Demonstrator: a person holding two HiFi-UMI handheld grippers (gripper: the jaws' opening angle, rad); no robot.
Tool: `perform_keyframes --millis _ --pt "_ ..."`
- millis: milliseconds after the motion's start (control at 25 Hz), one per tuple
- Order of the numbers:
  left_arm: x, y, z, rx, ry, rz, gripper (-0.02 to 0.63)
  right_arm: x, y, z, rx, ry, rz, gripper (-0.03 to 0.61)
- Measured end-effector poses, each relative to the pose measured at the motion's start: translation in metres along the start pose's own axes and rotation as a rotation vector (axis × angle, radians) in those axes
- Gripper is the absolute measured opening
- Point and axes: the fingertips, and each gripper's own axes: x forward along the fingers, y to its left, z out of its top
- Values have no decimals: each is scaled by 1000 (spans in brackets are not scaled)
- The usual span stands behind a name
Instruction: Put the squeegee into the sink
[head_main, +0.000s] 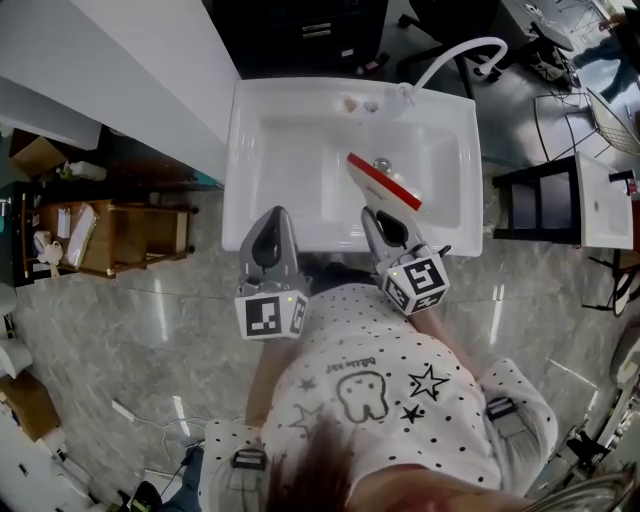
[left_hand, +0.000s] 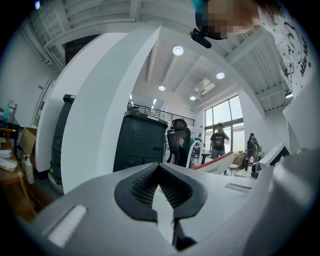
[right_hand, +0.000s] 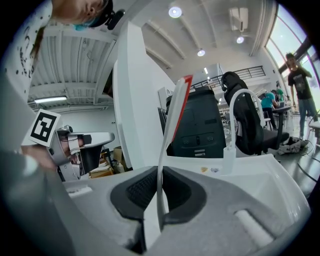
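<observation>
The squeegee (head_main: 383, 182), white with a red blade edge, hangs over the basin of the white sink (head_main: 240, 160). My right gripper (head_main: 372, 213) is shut on its thin white handle at the sink's front rim. In the right gripper view the squeegee (right_hand: 175, 115) rises upright from between the pads of the right gripper (right_hand: 159, 172). My left gripper (head_main: 277, 213) sits at the sink's front edge, left of the right one, its jaws closed with nothing in them. In the left gripper view the jaw tips of the left gripper (left_hand: 159, 167) meet, and the squeegee (left_hand: 220, 161) shows at the right.
A curved white faucet (head_main: 455, 55) stands at the sink's back right. A white partition (head_main: 120, 70) flanks the sink's left, with a wooden shelf (head_main: 110, 235) below it. A black cabinet (head_main: 300, 30) is behind. A black stand with a second sink (head_main: 600, 200) is at right.
</observation>
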Motion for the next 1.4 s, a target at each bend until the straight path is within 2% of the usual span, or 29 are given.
perform_keyframes --millis 520,1120,1400 --pt "15 61 16 -3 30 -56 -14 50 38 16 10 10 -30 18" --pt "26 104 16 -8 52 -175 -14 83 62 14 43 -10 -151 18" --pt "25 118 15 -6 62 -194 -14 86 70 4 80 2 -180 18"
